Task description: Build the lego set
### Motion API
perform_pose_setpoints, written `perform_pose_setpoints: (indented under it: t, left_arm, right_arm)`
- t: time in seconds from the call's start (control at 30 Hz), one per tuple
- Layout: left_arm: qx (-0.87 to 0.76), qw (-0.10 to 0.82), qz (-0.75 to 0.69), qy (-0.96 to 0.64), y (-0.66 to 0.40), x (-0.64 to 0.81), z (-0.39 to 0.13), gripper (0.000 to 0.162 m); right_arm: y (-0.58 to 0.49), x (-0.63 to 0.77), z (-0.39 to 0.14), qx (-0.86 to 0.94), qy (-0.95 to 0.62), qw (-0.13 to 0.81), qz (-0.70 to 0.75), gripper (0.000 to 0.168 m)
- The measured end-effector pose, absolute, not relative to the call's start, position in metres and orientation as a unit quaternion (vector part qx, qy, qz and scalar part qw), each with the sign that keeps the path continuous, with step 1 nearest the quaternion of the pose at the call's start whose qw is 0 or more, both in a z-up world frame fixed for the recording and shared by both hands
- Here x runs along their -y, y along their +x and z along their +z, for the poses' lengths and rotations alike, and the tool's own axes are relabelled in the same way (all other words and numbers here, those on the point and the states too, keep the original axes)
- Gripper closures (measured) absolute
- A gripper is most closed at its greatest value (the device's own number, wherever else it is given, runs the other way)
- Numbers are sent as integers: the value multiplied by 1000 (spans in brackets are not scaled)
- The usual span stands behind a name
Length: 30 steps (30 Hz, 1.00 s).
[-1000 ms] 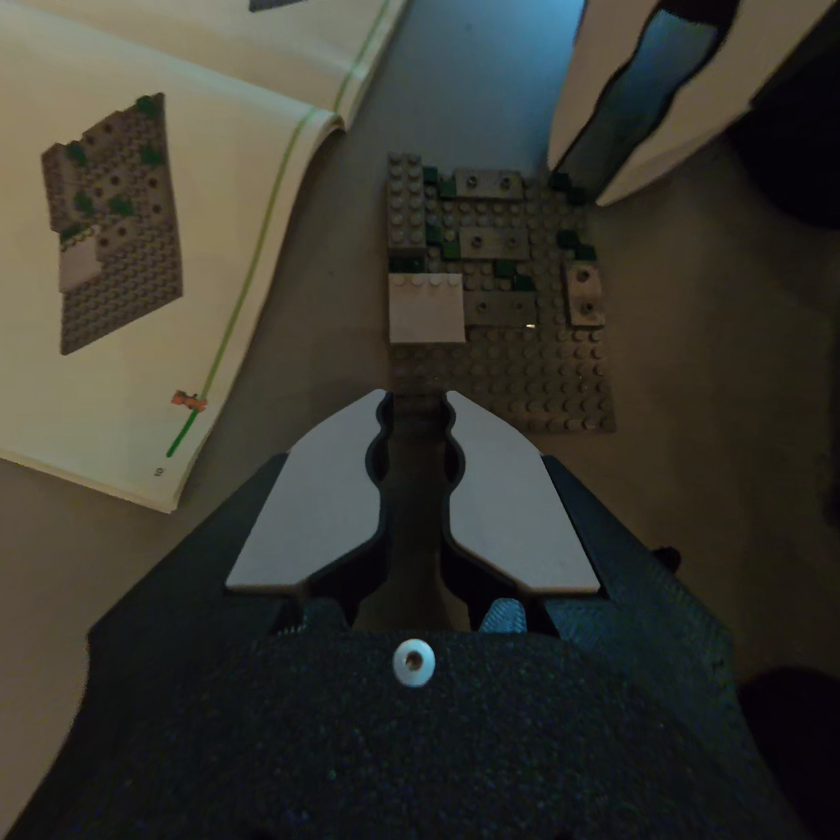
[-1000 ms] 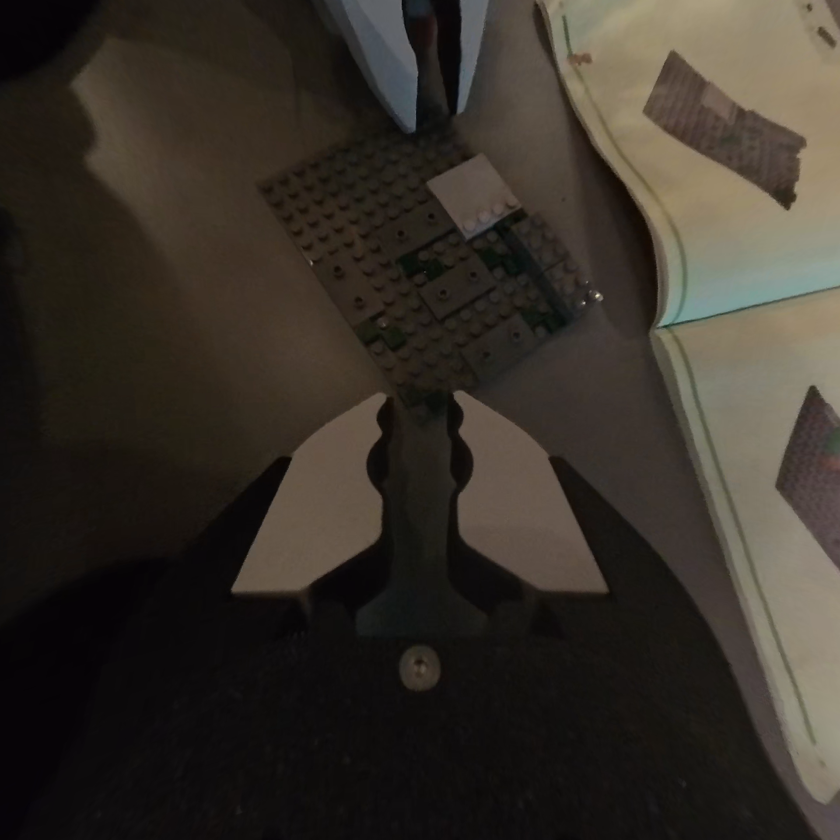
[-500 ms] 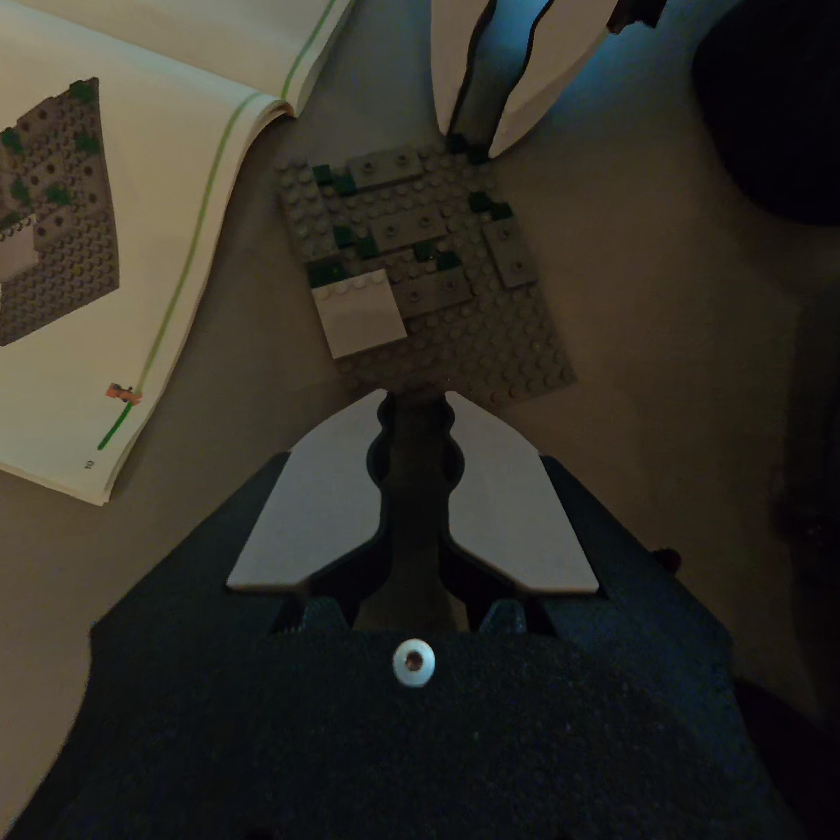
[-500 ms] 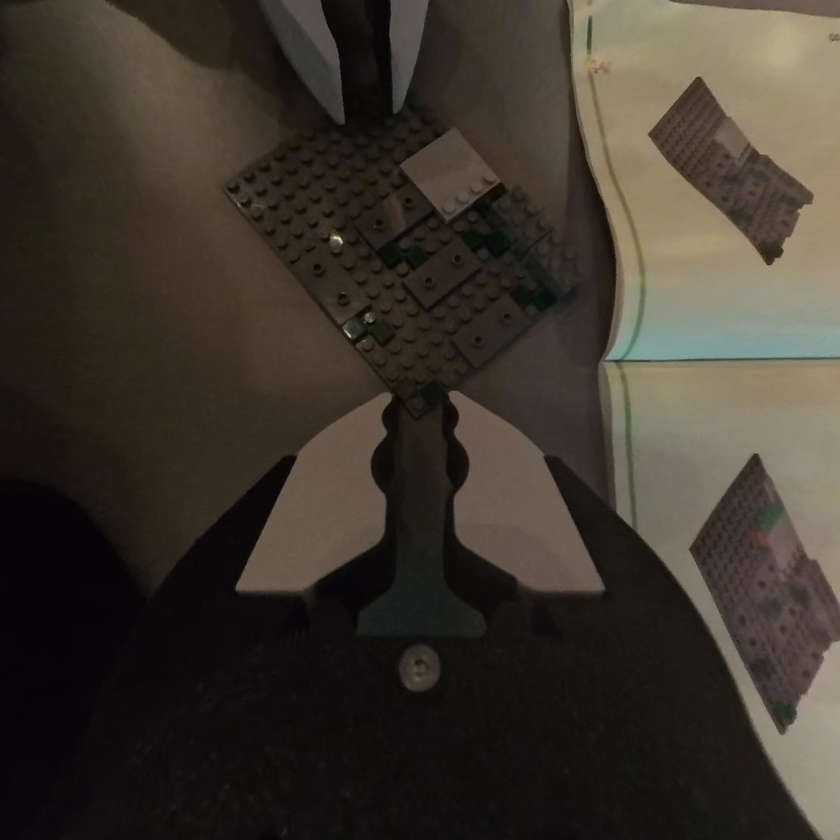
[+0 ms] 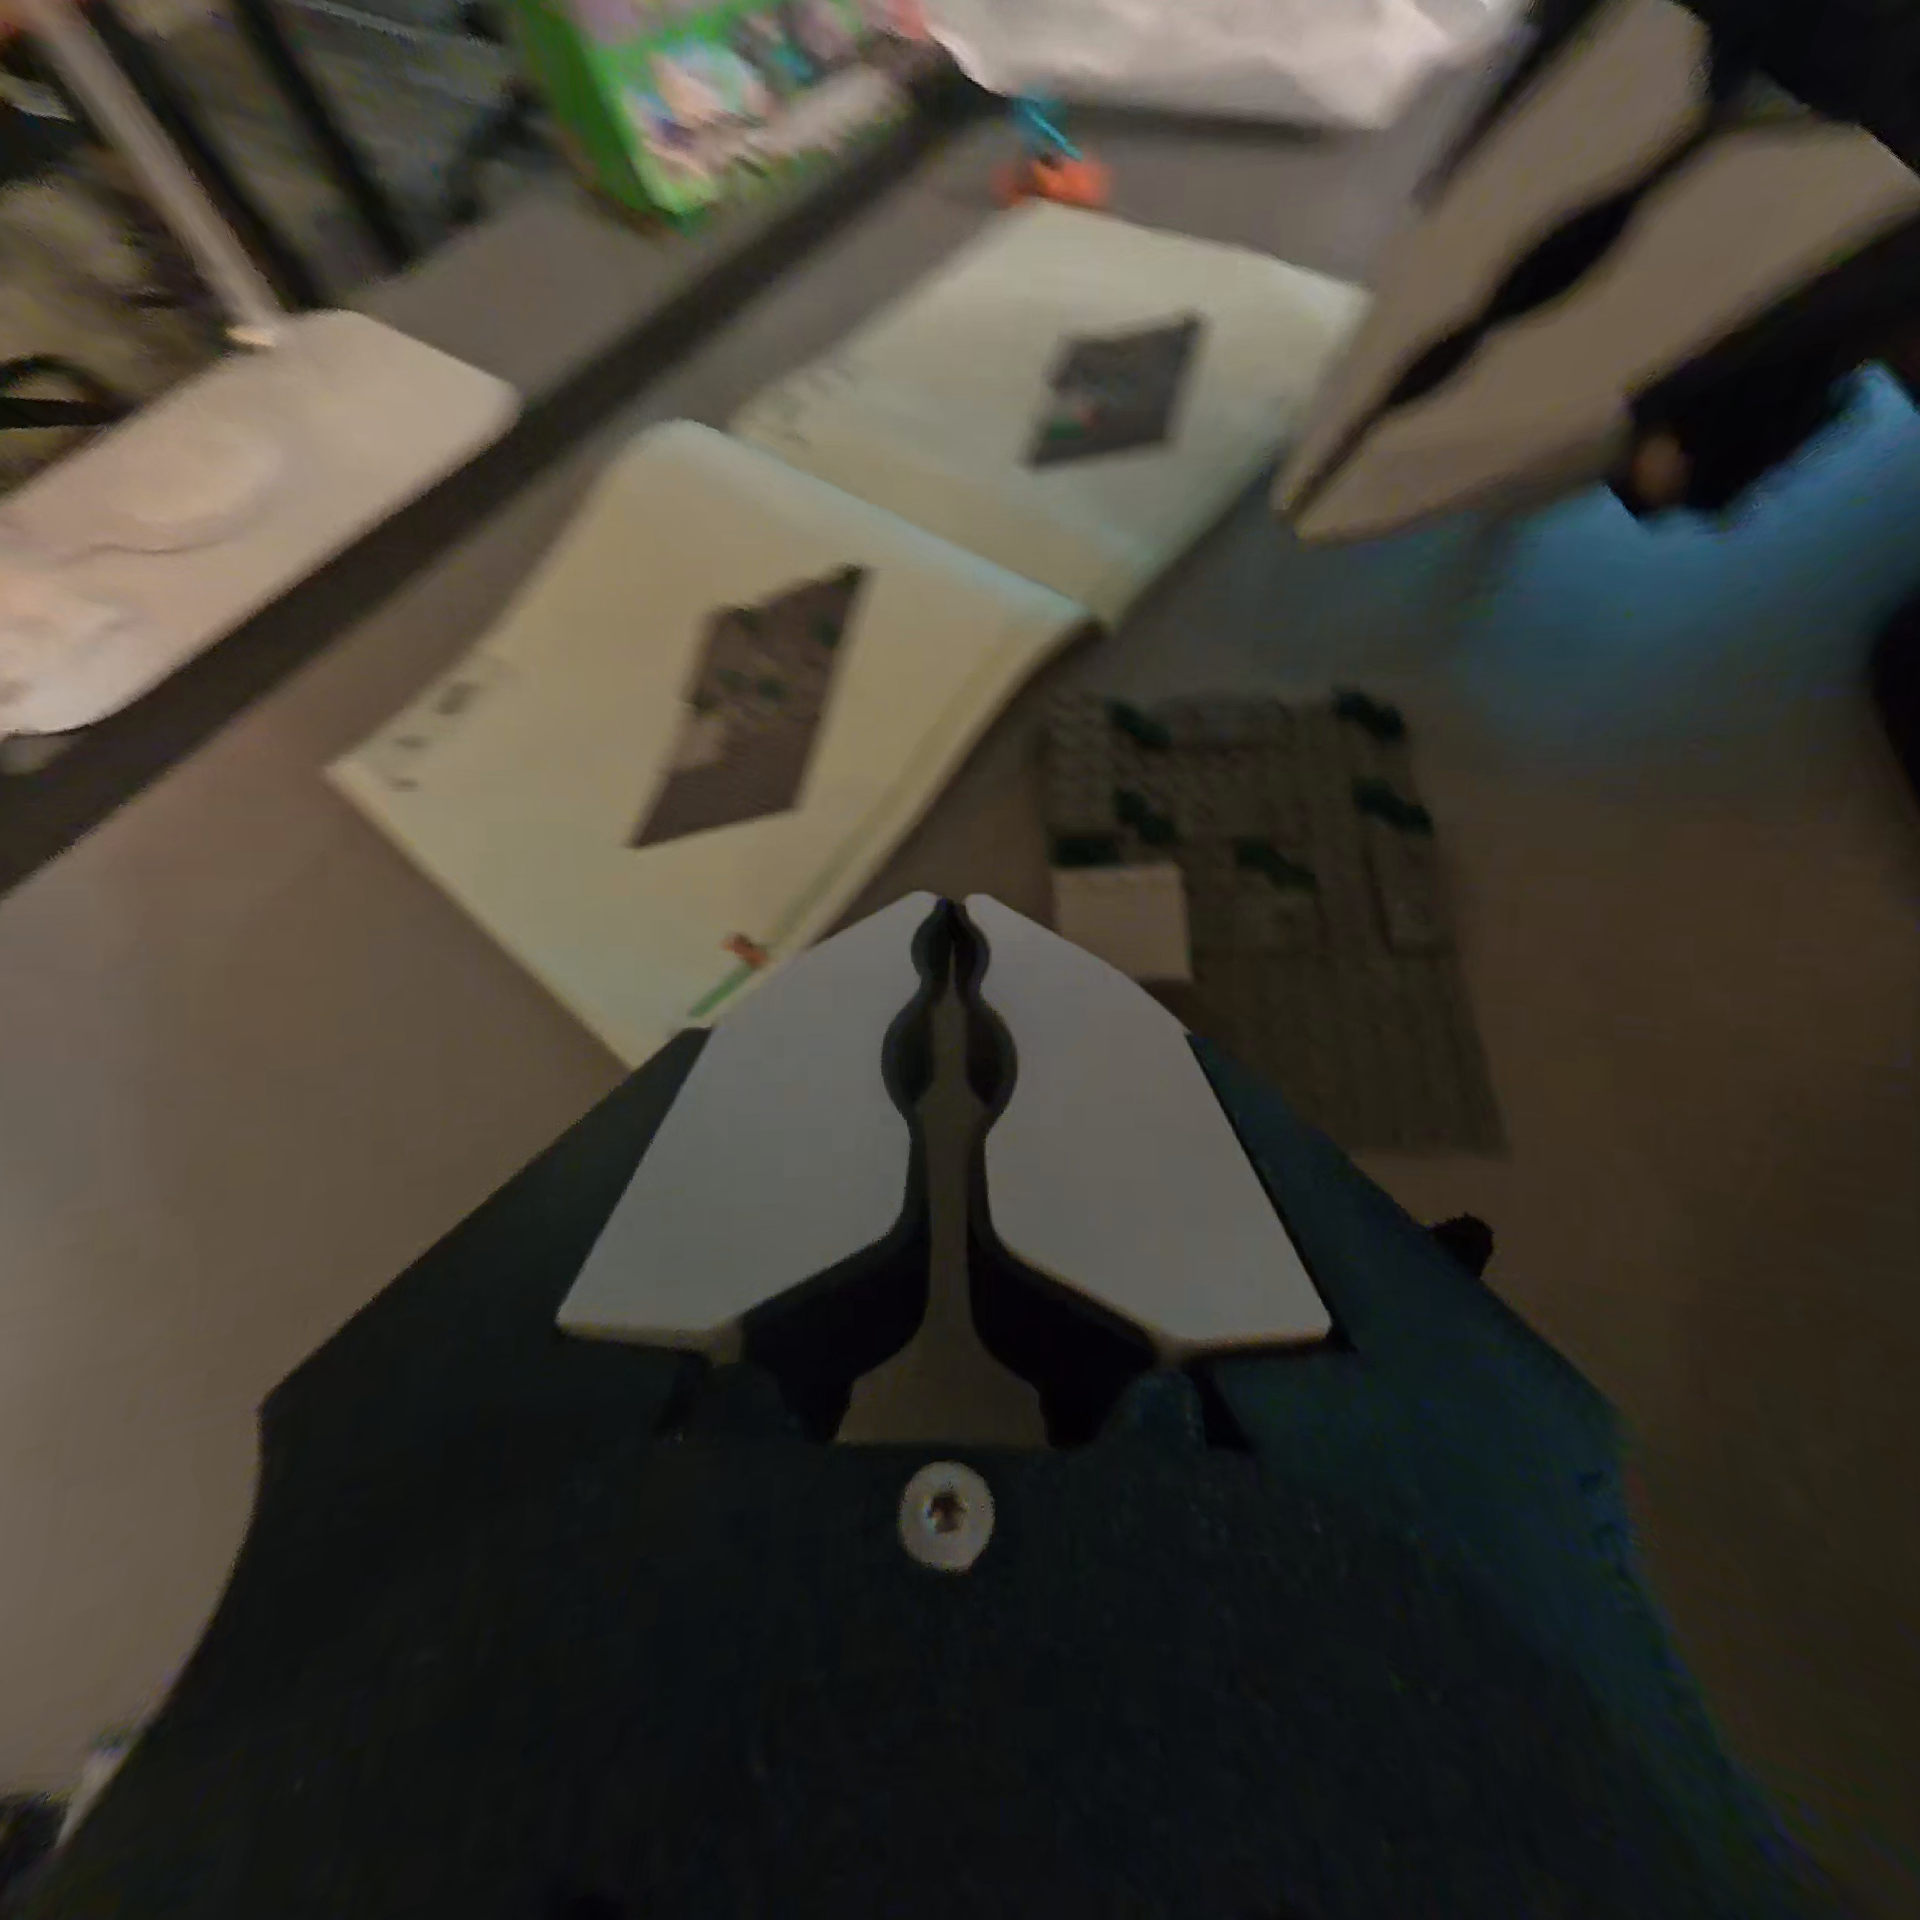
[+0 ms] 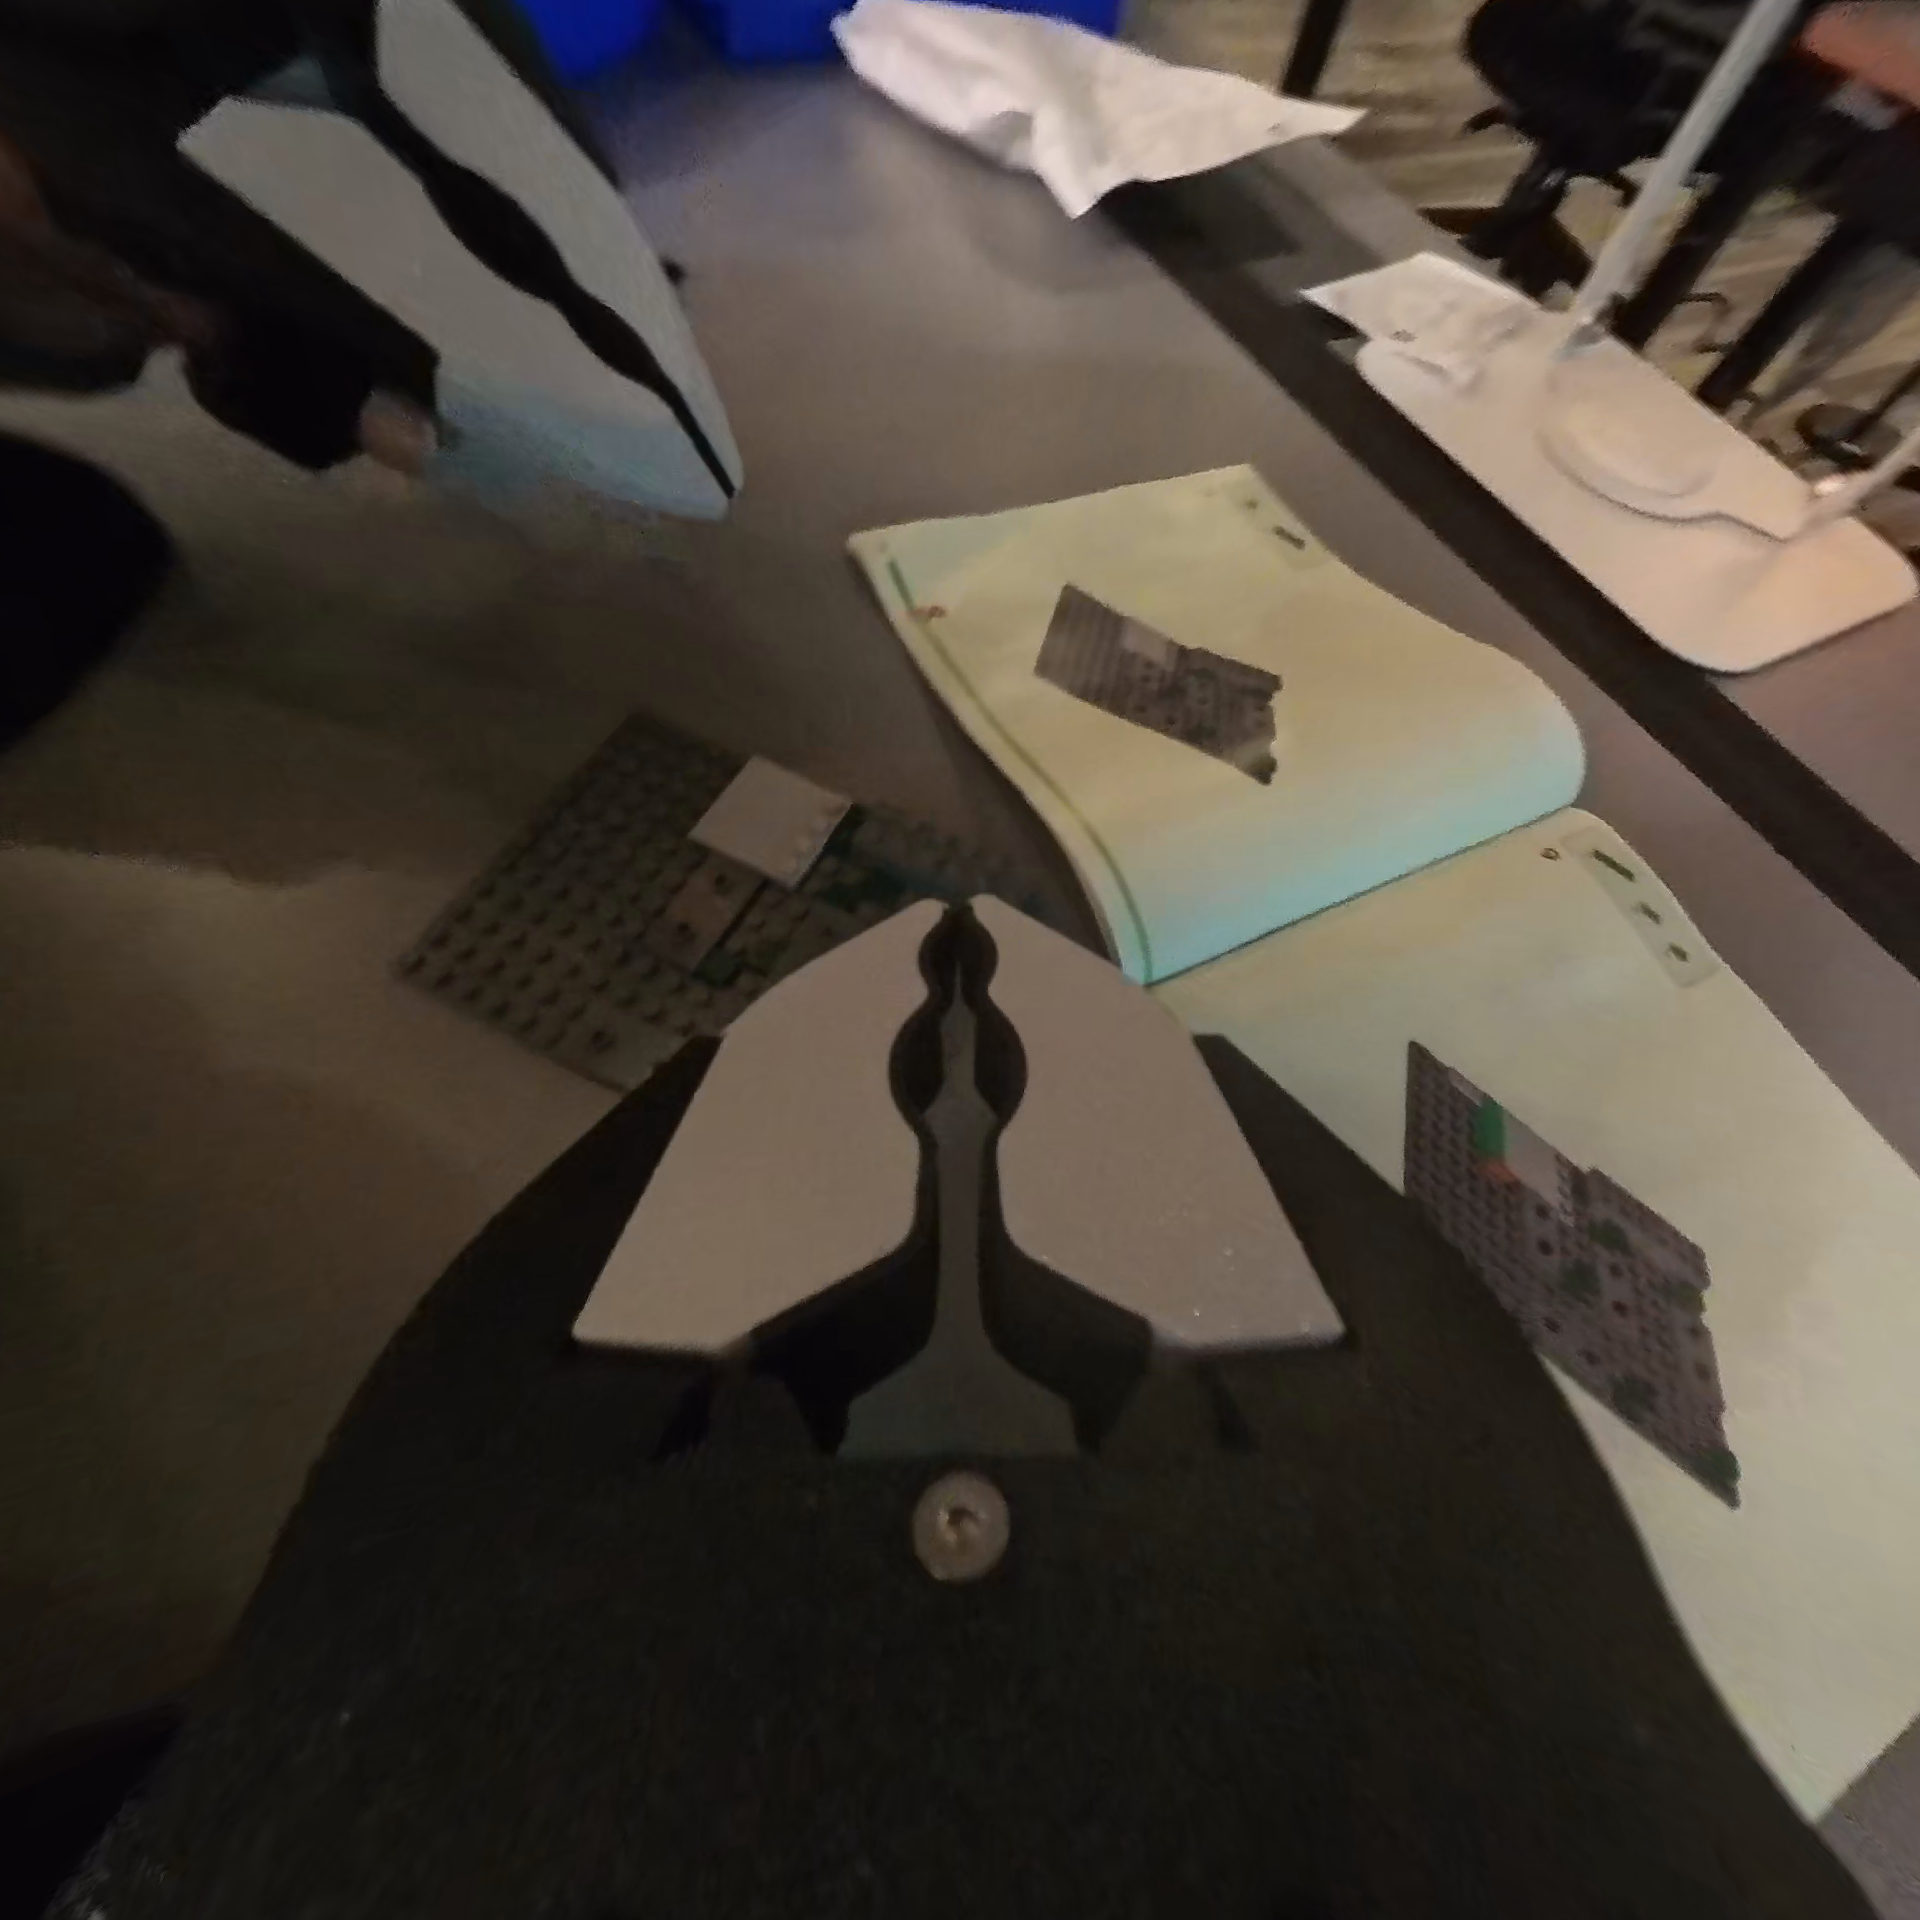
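A grey studded baseplate [image 5: 1340,997] lies flat on the table, with grey tiles, dark green pieces and a pale smooth tile [image 5: 1122,920] at one corner. It also shows in the right wrist view [image 6: 582,935]. My left gripper [image 5: 951,914] is shut and empty, raised above the table left of the plate. My right gripper [image 6: 961,916] is shut and empty, raised over the plate's near corner. Each gripper shows in the other's view, the right one [image 5: 1299,520] at upper right, the left one [image 6: 727,488] at upper left.
An open instruction booklet [image 5: 748,727] lies beside the plate and also shows in the right wrist view [image 6: 1299,727]. A white lamp base [image 6: 1662,499], a crumpled white sheet [image 6: 1070,104] and a green box [image 5: 707,94] sit at the table's far edge. My right fingertips sit around 11 cm from my left ones.
Both grippers have closed from slightly open and have lifted up and away from the baseplate. The views now tilt forward and show the far table edge.
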<state>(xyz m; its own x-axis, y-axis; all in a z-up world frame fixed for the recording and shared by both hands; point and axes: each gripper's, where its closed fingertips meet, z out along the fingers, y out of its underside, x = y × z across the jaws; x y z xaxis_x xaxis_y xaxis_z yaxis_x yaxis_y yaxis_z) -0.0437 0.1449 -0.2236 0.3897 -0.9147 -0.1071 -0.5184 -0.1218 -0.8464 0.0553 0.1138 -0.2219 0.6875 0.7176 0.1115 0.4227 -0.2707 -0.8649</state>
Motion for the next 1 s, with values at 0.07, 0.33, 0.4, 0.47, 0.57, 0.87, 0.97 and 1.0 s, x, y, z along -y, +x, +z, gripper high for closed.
perform_pose_setpoints:
  t: [0.07, 0.33, 0.4, 0.47, 0.57, 0.87, 0.97, 1.0]
  left_arm:
    - [-473, 449, -222, -725, -44, -153, -216, 162]
    - [-402, 472, -196, -759, -34, -206, -210, 162]
    - [-391, 457, -197, -774, -33, -217, -222, 162]
    - [-379, 443, -199, -787, -34, -223, -235, 162]
    - [-375, 428, -190, -800, -37, -227, -251, 162]
    - [-372, 416, -173, -811, -45, -227, -264, 162]
    - [-377, 442, -185, -793, -47, -224, -248, 162]
    - [-385, 455, -197, -778, -45, -221, -239, 162]
  right_arm:
    - [55, -117, -217, 345, -788, 490, 139, 168]
    - [51, -120, -201, 330, -779, 517, 133, 168]
    - [51, -119, -200, 335, -766, 529, 145, 168]
    - [56, -119, -202, 334, -765, 532, 145, 168]
    - [69, -124, -203, 319, -765, 541, 144, 168]
    - [92, -128, -207, 273, -778, 542, 162, 168]
    - [94, -129, -209, 272, -779, 543, 158, 168]
    - [95, -130, -211, 272, -780, 541, 158, 168]
